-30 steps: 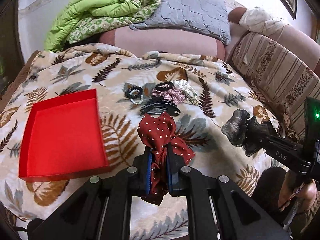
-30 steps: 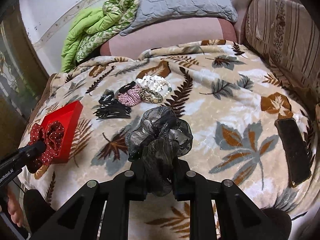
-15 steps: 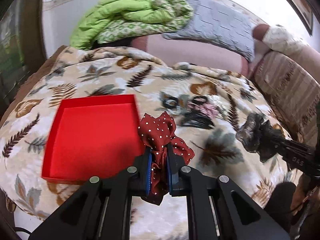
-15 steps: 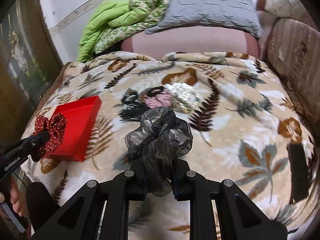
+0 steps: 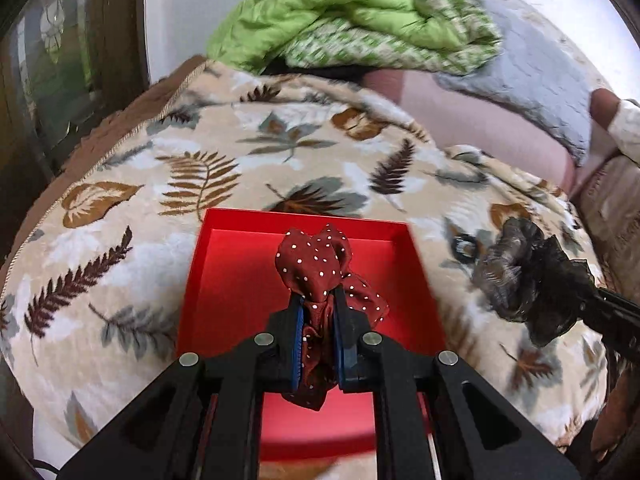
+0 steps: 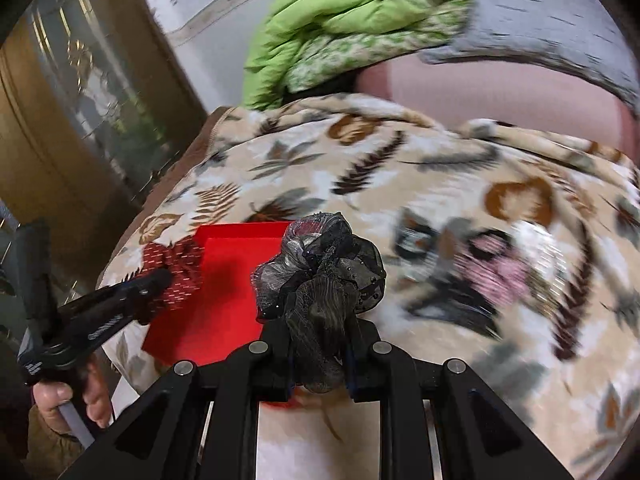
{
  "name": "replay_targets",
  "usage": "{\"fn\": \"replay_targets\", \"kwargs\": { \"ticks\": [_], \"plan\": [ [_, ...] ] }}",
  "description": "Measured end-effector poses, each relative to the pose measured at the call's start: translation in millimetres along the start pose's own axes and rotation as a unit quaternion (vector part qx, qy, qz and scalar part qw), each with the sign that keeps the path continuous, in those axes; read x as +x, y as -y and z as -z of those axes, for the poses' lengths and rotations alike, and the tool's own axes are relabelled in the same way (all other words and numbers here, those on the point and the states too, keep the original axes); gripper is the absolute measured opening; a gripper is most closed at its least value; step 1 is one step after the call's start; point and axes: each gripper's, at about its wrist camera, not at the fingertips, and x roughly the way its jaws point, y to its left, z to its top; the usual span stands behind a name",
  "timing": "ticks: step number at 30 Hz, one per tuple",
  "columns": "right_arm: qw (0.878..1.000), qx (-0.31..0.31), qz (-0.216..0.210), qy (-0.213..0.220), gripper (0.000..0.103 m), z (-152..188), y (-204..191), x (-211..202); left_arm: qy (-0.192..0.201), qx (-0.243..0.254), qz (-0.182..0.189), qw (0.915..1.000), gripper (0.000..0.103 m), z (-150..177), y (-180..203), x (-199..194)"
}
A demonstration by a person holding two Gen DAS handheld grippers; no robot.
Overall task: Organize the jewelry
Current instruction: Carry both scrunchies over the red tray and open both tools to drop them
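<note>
The left tool (image 5: 316,316) pinches a red polka-dot scrunchie (image 5: 320,268) above the red tray (image 5: 224,280) — the right tool (image 6: 320,344) clamps a black-and-silver scrunchie (image 6: 320,268) beside it.

A dark red fabric scrunchie (image 5: 316,268) carries small white dots, and the square cardboard tray (image 5: 236,276) is plain bright red. The sheer gauzy scrunchie (image 6: 324,272) is black and silver-grey; the plush blanket (image 5: 200,172) is beige with brown and grey leaves.
</note>
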Motion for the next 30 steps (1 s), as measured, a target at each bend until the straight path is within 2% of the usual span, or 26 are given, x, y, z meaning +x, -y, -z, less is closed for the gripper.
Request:
{"fn": "replay_targets", "kwargs": {
  "ticks": [5, 13, 16, 17, 18, 19, 20, 24, 25, 27, 30],
  "plan": [
    [0.999, -0.031, -0.004, -0.037, 0.02, -23, -28, 69, -0.035, -0.016, -0.015, 0.9991, 0.012, -16, -26, 48],
    [0.996, -0.045, 0.017, -0.075, 0.02, -27, -39, 146, -0.056, -0.018, -0.044, 0.9973, 0.015, -28, -49, 94],
    [0.996, -0.039, 0.024, -0.082, 0.027, -27, -36, 160, -0.054, -0.023, -0.048, 0.9971, 0.02, -29, -53, 101],
    [0.996, -0.038, 0.024, -0.081, 0.031, -27, -35, 162, -0.053, -0.027, -0.046, 0.9972, 0.028, -29, -55, 102],
    [0.996, -0.036, 0.023, -0.08, 0.043, -28, -35, 163, -0.053, -0.032, -0.043, 0.9972, 0.033, -29, -56, 102],
    [0.996, -0.035, 0.023, -0.08, 0.049, -29, -35, 165, -0.051, -0.039, -0.039, 0.9971, 0.039, -28, -57, 101],
    [0.996, -0.035, 0.022, -0.075, 0.057, -31, -35, 163, -0.049, -0.045, -0.037, 0.9971, 0.04, -28, -58, 99],
    [0.997, -0.042, 0.013, -0.056, 0.061, -34, -37, 141, -0.036, -0.043, -0.036, 0.9978, 0.042, -27, -54, 79],
    [0.998, -0.044, 0.014, -0.049, 0.064, -32, -35, 130, -0.029, -0.041, -0.037, 0.9981, 0.045, -26, -53, 72],
    [0.998, -0.048, 0.036, -0.032, 0.073, -22, -30, 107, -0.012, -0.034, -0.046, 0.9983, 0.052, -22, -48, 53],
    [0.996, -0.049, 0.06, -0.036, 0.074, 6, -19, 82, 0.001, -0.028, -0.054, 0.9981, 0.053, -13, -43, 33]
  ]
}}
